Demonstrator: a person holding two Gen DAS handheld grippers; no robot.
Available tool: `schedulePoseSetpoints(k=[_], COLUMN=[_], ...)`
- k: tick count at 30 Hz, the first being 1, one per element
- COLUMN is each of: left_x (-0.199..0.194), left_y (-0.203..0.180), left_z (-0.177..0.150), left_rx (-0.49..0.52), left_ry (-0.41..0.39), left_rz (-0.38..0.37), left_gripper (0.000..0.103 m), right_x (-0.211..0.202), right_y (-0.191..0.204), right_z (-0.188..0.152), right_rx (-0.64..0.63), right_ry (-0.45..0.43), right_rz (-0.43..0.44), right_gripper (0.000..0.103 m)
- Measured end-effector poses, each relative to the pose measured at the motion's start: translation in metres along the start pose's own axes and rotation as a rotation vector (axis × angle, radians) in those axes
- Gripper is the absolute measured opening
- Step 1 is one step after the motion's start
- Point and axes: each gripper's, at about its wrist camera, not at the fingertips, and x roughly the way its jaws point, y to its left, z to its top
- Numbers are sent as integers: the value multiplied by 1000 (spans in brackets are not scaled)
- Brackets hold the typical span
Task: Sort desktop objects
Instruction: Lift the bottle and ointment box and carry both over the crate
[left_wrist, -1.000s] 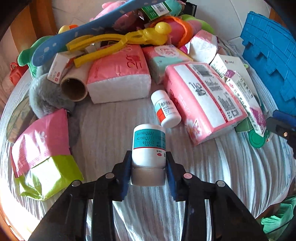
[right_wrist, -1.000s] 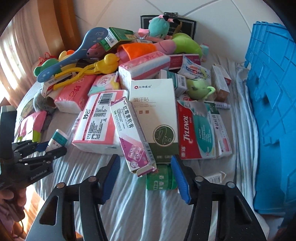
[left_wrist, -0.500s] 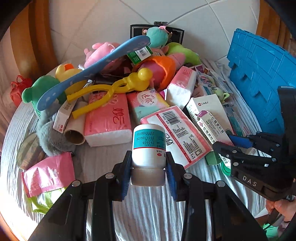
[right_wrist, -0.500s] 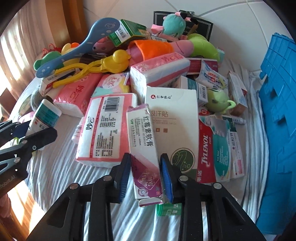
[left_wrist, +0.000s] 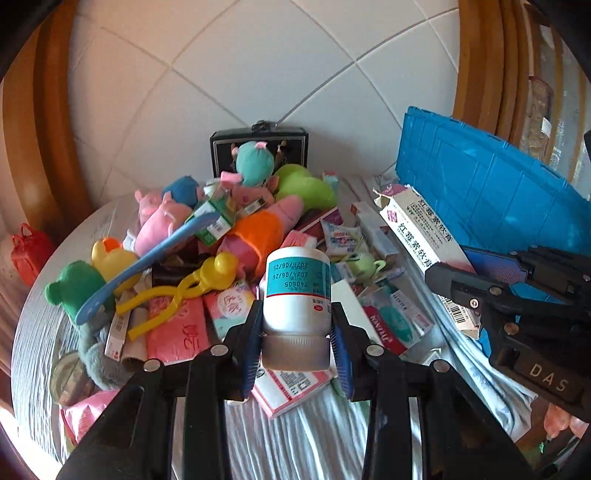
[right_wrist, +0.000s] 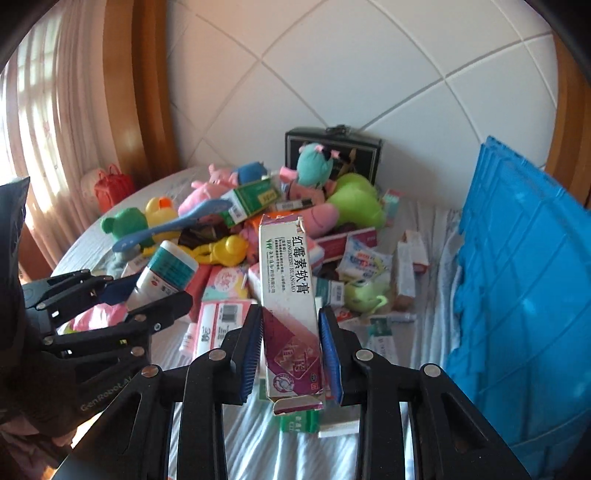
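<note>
My left gripper (left_wrist: 297, 341) is shut on a white medicine bottle (left_wrist: 297, 291) with a teal label, held upside down above the cluttered table. In the right wrist view the same bottle (right_wrist: 168, 267) shows at the left, in the left gripper (right_wrist: 122, 295). My right gripper (right_wrist: 291, 350) is shut on a long white and maroon ointment box (right_wrist: 288, 291), lifted clear of the pile. That box (left_wrist: 421, 229) also appears at the right of the left wrist view, clamped by the right gripper (left_wrist: 465, 280).
A pile of plush toys (left_wrist: 258, 166), tissue packs (left_wrist: 177, 328), medicine boxes (left_wrist: 388, 321), a yellow duck tong (left_wrist: 188, 291) and a blue spoon (left_wrist: 147, 262) covers the round clothed table (left_wrist: 317, 435). A blue crate (right_wrist: 517, 280) stands at the right. A black case (right_wrist: 332, 147) leans on the wall.
Both grippers have risen from the table. The right gripper closed on the ointment box and lifted it off the pile. The left kept its hold on the bottle throughout.
</note>
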Motion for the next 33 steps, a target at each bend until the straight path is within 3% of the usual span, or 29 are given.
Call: schedulePoseSetpoints(k=[10, 17, 24, 29, 33], left_x=[-39, -54, -49, -33, 13], left_y=[-69, -136, -221, -299, -360], left_z=[69, 110, 156, 194, 218], left_rx=[94, 158, 243, 321, 344], left_ry=[-147, -197, -124, -25, 78], left_rz=[-95, -175, -291, -370, -354], left_gripper=[33, 33, 33, 33, 33], right_x=[-101, -155, -183, -187, -172], right_y=[-59, -142, -253, -328, -381], right_z=[48, 50, 37, 41, 48], right_rx=[61, 166, 243, 267, 303], right_ry=[-203, -268, -183, -71, 25], right_rz=[-116, -297, -422, -436, -418], right_gripper=[30, 30, 30, 30, 30])
